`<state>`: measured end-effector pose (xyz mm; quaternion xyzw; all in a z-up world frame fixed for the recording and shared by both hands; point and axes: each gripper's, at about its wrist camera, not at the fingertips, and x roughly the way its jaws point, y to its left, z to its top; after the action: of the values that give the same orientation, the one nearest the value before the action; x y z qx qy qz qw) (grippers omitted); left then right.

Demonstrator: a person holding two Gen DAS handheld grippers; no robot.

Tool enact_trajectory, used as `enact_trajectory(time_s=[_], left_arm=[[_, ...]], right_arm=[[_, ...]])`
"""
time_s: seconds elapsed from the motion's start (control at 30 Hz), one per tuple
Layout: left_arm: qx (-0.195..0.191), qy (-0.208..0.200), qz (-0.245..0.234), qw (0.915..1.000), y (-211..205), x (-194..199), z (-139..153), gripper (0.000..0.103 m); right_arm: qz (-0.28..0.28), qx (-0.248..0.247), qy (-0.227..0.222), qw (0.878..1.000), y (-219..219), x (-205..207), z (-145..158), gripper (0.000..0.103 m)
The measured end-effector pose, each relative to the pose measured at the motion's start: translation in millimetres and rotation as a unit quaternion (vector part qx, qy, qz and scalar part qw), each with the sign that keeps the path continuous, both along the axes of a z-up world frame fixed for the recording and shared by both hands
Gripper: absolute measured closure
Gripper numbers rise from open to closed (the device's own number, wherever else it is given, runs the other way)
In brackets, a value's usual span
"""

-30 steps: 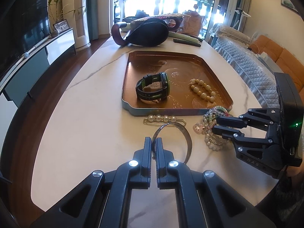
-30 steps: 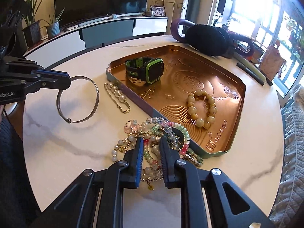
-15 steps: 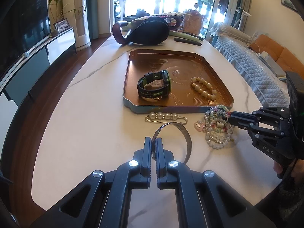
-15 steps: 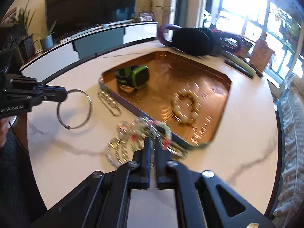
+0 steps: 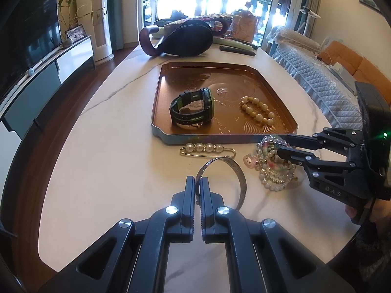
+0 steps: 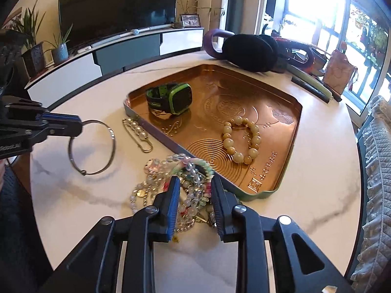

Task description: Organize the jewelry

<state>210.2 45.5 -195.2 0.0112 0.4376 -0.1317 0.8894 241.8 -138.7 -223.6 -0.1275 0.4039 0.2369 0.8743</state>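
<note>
1. Marble-patterned white table (image 6: 325, 175) in a sunlit living room, with a television behind and a copper tray (image 6: 288, 161) in the middle of the table.
2. Left gripper (image 5: 197, 183) is clenched on the rim of a silver bangle (image 5: 240, 178), which stands on the table just short of the tray.
3. Right gripper (image 6: 194, 188) is spread wide, its jaws set on either side of a tangled heap of beaded bracelets (image 6: 171, 185) that lies on the table against the tray's near edge; nothing is grasped yet.
4. Beyond the bangle, a pearl pin (image 5: 207, 148) lies on the table just beside the tray wall.
5. Already in the tray: a green-and-black watch (image 5: 193, 108) and a cream bead bracelet (image 5: 256, 111).
6. By my judgement the task is under halfway: bangle, pin and the bracelet heap remain outside.
</note>
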Motion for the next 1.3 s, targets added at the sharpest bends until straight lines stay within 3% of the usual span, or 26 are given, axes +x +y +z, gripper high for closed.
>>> enact_trajectory(time_s=[0.07,0.23,0.67,0.77,0.9,1.1,1.3], left_arm=[[0.000,0.001,0.001,1.0000,0.8,-0.4,-0.5,0.099],[-0.002,0.001,0.001,1.0000,1.8,0.9,0.4,0.099],[-0.003,-0.002,-0.001,1.0000,-0.1,-1.0,2.7,0.099],[-0.008,-0.009,0.003,0.9999,1.7,-2.4,7.0,0.099],[-0.015,-0.021,0.012,0.9996,5.2,-2.8,13.7,0.099],[-0.029,-0.056,0.029,0.9976,5.8,-1.8,39.7,0.099],[-0.023,-0.123,0.026,0.9918,-9.2,-5.9,89.9,0.099]], right_arm=[[-0.007,0.011,0.006,1.000,-3.7,3.7,0.2,0.095],[-0.015,0.031,-0.011,0.999,-11.4,-0.4,12.3,0.096],[-0.017,0.118,-0.094,0.988,-29.8,-32.2,89.3,0.096],[-0.019,0.127,-0.124,0.984,-33.4,-41.6,114.7,0.096],[-0.035,0.132,-0.129,0.982,-35.5,-43.3,125.5,0.096],[-0.062,0.134,-0.112,0.983,-28.5,-45.0,127.0,0.096],[-0.072,0.150,-0.122,0.979,-22.4,-50.3,152.1,0.096]])
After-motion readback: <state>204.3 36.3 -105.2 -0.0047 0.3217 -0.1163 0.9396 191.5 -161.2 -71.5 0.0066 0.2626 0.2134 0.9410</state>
